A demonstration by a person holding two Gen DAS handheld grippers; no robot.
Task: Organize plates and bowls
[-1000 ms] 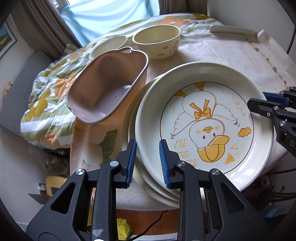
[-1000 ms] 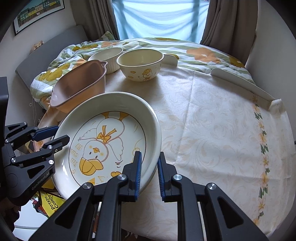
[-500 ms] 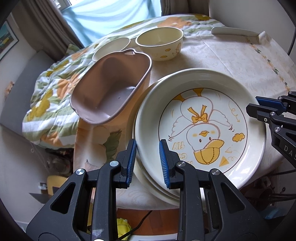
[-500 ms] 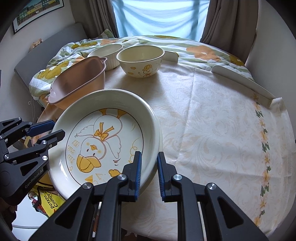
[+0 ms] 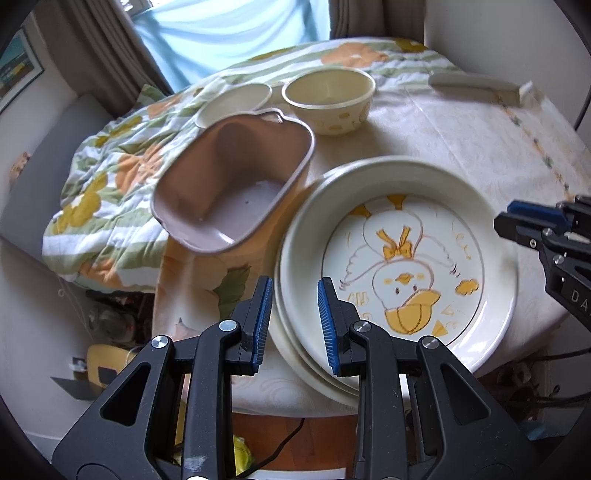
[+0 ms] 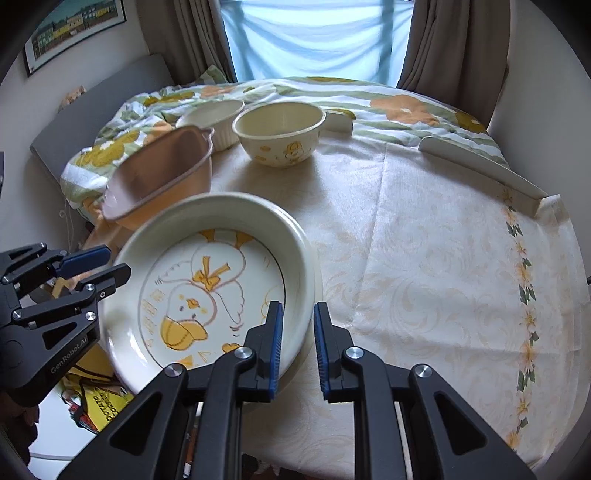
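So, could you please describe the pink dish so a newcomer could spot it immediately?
Start at the cloth-covered table by the window. At its left edge, beside the duck-print plate, sits the dusty-pink oblong plastic tub. It alone is pink and angular; its neighbours are round and cream.

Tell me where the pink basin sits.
The pink basin sits at the table's left edge in both views, beside the duck plate, before the ribbed white bowl.

Floral tablecloth [image 6: 424,258]; striped quilt [image 6: 388,107] beyond; curtains [image 6: 454,40]; framed picture [image 6: 74,26].
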